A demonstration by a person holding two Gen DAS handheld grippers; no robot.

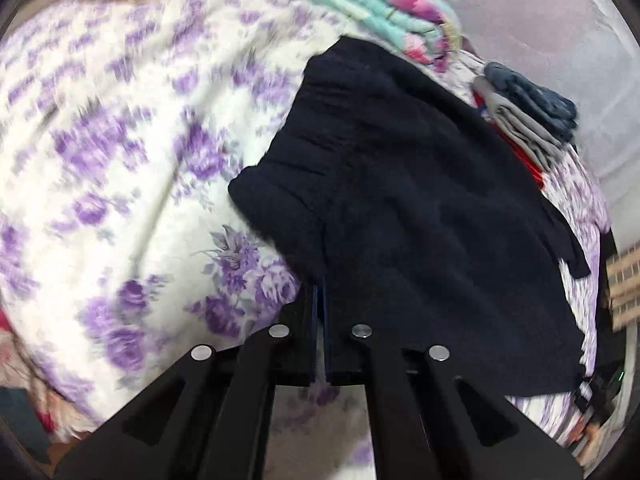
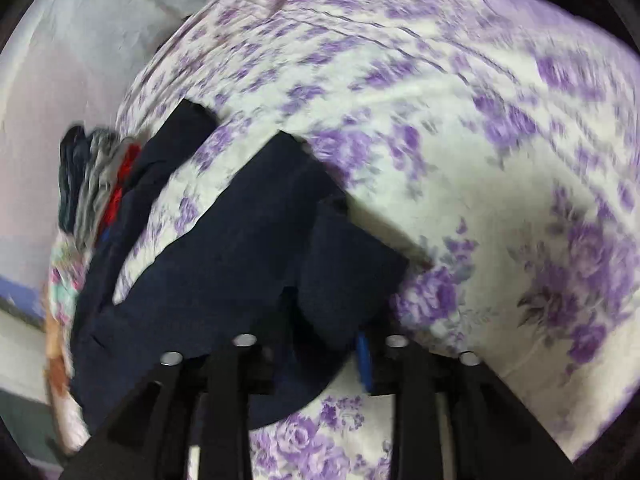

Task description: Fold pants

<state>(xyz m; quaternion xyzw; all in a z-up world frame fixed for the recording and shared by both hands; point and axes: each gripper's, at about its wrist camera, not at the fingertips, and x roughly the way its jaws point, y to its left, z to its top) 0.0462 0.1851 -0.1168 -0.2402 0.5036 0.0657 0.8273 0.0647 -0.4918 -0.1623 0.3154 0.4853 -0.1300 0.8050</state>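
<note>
The left gripper [image 1: 320,300] has its fingers pressed narrow together, pinching an edge of the dark navy pants [image 1: 420,208] right at the tips. From that pinch the cloth runs up and to the right across the floral bedspread [image 1: 120,160], its gathered waistband end bunched just left of the fingers and the rest spreading toward the far folded clothes [image 1: 528,120] and a folded floral blanket [image 1: 372,4].

The right gripper [image 2: 324,340] has its fingers standing partly apart, with a flap of the pants [image 2: 248,248] lying between them and a blue pad showing on the right finger. The blur makes it hard to be sure, but the pads do not seem to press on the cloth. From here the pants' long axis runs away up and to the left, two legs splitting toward the clothes pile [image 2: 96,184].

So both hands sit at one end of the garment, the left already holding, the right beside it and not yet gripping; the coming lift likely depends on the right closing on its flap.

The left view shows the pinch and waistband clearly; only the right view shows the legs diverging.
</note>
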